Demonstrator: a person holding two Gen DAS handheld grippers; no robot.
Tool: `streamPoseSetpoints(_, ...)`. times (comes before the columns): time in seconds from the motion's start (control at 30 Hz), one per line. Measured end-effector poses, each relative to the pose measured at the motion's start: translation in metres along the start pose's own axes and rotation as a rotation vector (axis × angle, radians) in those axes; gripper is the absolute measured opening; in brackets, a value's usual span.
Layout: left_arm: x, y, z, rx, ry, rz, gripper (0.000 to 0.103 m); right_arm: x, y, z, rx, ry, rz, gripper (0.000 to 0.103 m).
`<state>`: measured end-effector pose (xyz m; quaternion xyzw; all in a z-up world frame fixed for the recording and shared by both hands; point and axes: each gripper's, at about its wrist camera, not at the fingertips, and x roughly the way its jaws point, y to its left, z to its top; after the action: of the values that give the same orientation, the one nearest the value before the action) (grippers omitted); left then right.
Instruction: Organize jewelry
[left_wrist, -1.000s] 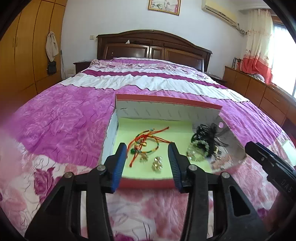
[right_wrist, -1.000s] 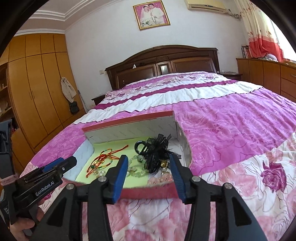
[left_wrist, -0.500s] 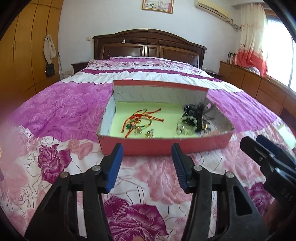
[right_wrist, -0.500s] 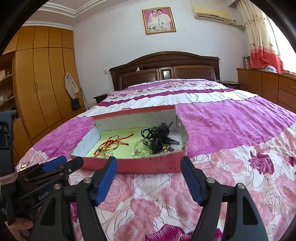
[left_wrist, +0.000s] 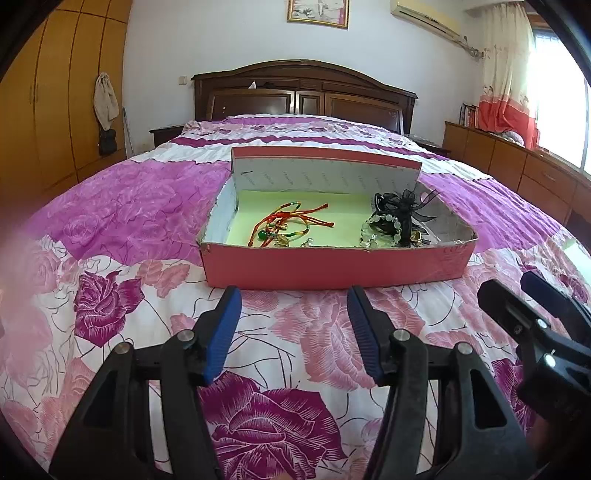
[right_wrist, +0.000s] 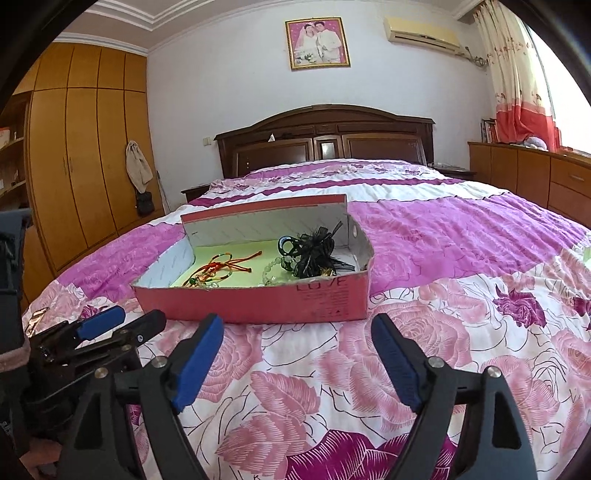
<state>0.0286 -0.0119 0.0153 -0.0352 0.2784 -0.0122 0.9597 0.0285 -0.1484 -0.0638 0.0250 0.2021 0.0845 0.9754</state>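
A red cardboard box (left_wrist: 332, 267) (right_wrist: 258, 299) with a pale green floor lies on the bed. Inside it, red and green cord bracelets (left_wrist: 284, 225) (right_wrist: 218, 267) lie at the left, a clear bead bracelet (left_wrist: 380, 230) (right_wrist: 273, 269) and a black ribbon hair clip (left_wrist: 402, 206) (right_wrist: 314, 251) at the right. My left gripper (left_wrist: 293, 317) hovers over the bedspread just short of the box's near wall, jaws opening, nothing between them. My right gripper (right_wrist: 297, 350) is likewise short of the box, jaws opening wide and empty.
The bed carries a pink and purple floral spread (left_wrist: 295, 406) (right_wrist: 443, 332). A dark wooden headboard (left_wrist: 303, 96) stands at the far end, wardrobes (right_wrist: 81, 155) at the left, and a low dresser (left_wrist: 517, 166) with curtains at the right.
Both grippers have drawn back from over the box toward the near side of the bed and sunk lower. Their jaws have widened, the right pair more. The jewelry stays in the box.
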Motion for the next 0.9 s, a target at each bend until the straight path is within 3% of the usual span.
streamPoseSetpoints(0.9,0.0004,0.0015,-0.0026,-0.002,-0.007,0.015,0.052,0.0039,-0.0035,-0.0022,0.018,0.013,-0.004,0.085)
